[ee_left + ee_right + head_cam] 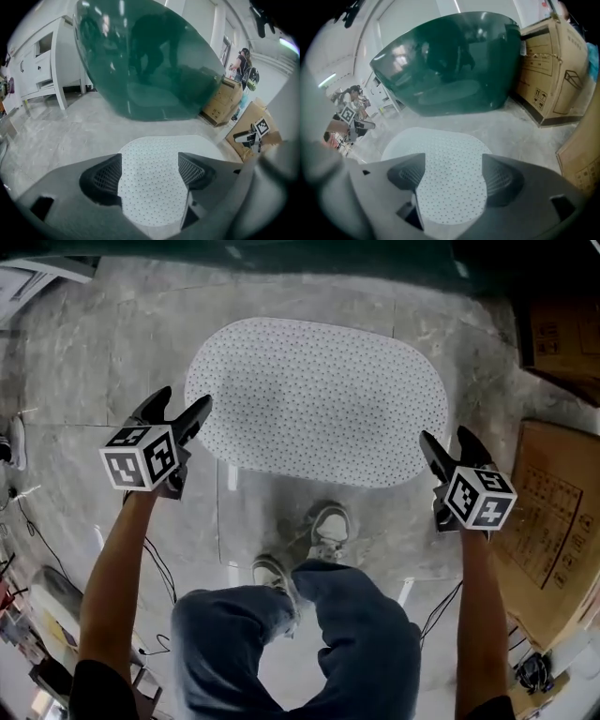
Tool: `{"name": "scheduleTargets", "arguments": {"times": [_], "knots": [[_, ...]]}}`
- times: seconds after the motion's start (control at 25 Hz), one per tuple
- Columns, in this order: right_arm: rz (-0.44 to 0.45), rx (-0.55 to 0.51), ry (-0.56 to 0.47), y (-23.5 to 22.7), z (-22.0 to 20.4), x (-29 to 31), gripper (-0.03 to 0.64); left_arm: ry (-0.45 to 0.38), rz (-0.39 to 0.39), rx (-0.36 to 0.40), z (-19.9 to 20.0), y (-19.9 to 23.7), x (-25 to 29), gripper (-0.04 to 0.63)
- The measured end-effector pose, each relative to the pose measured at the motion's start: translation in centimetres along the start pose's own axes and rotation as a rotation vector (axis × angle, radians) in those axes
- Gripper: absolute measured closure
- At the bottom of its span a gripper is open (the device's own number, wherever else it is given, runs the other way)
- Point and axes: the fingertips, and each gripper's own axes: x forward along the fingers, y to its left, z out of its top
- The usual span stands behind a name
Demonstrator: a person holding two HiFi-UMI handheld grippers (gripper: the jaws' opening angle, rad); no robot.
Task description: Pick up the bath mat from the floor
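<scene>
**Bath mat flat on floor, both grippers open at its ends**

Floor (112, 362): grey, marbled, with cables along its left side in the head view. A dark green tub (150, 61) stands at the far edge of the mat and fills the upper half of both gripper views. The bath mat (319, 399) is a white oval with fine dots. It lies flat on the floor between the tub and the person's shoes (328, 526). Cardboard boxes (553, 521) sit to the right of the mat.

The left gripper (185, 401) is at the mat's left end, with its inner fingertip over the mat's edge in the head view. Its jaws stand wide apart. The dotted surface shows in the gap and nothing is clamped.

The right gripper (445, 437) is just beside the mat's right end. Its jaws are equally wide, the mat shows between them, and the pads press on nothing.

Whether either gripper touches the mat cannot be told.
</scene>
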Motion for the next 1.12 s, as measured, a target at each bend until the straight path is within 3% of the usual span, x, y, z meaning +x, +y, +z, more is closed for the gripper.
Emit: {"name": "scheduleTargets", "arguments": {"times": [0.6,0.84,1.12], "knots": [[-0.046,0.033,0.002,-4.7,-6.9,7.7,0.199,0.067,0.006,0.023,-8.0,7.1,8.9,0.17],[-0.081,0.046,0.014,-7.4,-8.2,8.9,0.19,0.06,0.015,0.038,-8.2,8.5,11.5,0.153],[-0.124,0.085,0.096,-10.0,-10.7,10.2,0.163,0.071,0.04,0.026,-8.9,9.0,13.0,0.133]]}}
